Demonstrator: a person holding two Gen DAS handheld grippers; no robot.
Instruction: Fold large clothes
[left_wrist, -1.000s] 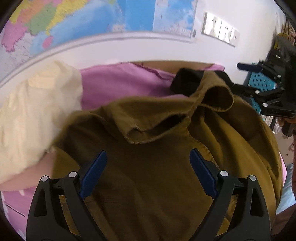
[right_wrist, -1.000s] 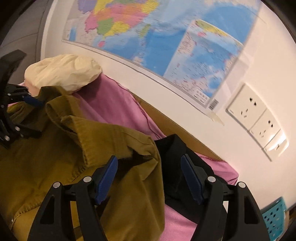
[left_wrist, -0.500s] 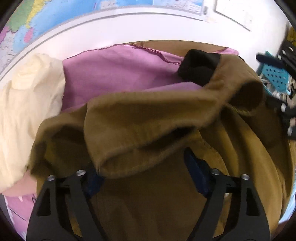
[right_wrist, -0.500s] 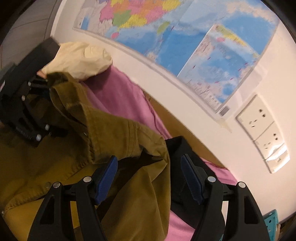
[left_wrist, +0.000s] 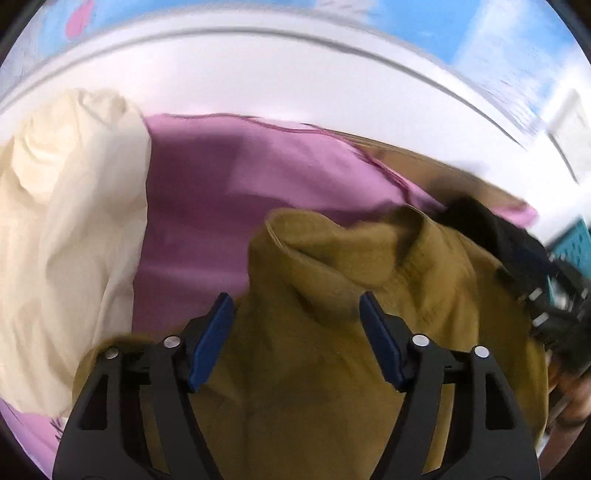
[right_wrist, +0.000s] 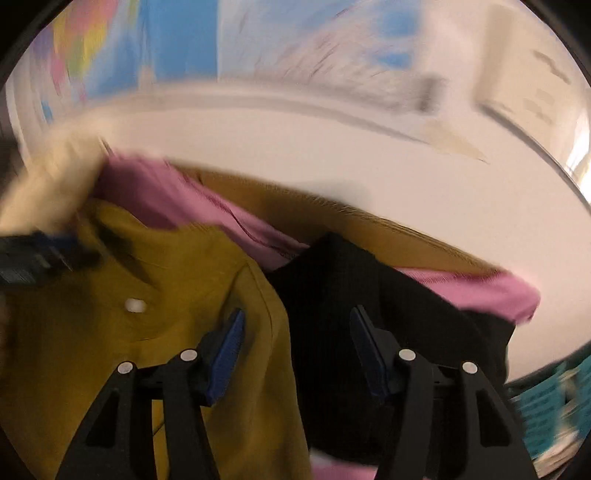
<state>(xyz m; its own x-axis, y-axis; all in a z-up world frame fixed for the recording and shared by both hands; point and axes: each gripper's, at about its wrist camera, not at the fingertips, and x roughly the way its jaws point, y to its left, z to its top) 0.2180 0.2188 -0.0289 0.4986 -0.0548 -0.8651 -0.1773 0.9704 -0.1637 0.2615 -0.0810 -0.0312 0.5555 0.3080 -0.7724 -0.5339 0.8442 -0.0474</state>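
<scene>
An olive-brown garment (left_wrist: 332, 332) lies bunched on a pink sheet (left_wrist: 221, 195); it also shows in the right wrist view (right_wrist: 166, 295), with a white button. My left gripper (left_wrist: 297, 325) is open over the garment, its blue pads (left_wrist: 212, 343) on either side of a raised fold. My right gripper (right_wrist: 295, 343) is open over the garment's right edge, where it meets a black garment (right_wrist: 369, 295). The right gripper (left_wrist: 554, 306) shows at the right edge of the left wrist view. Both views are blurred.
A cream garment (left_wrist: 62, 229) is heaped at the left on the pink sheet. A white wall (left_wrist: 295, 81) with a world map stands close behind. A teal perforated basket (right_wrist: 546, 406) is at the right. A brown table edge (right_wrist: 332, 218) runs along the wall.
Both grippers have swung and dropped toward the garment. The lifted collar fold has fallen back into a lower heap. Both stay open.
</scene>
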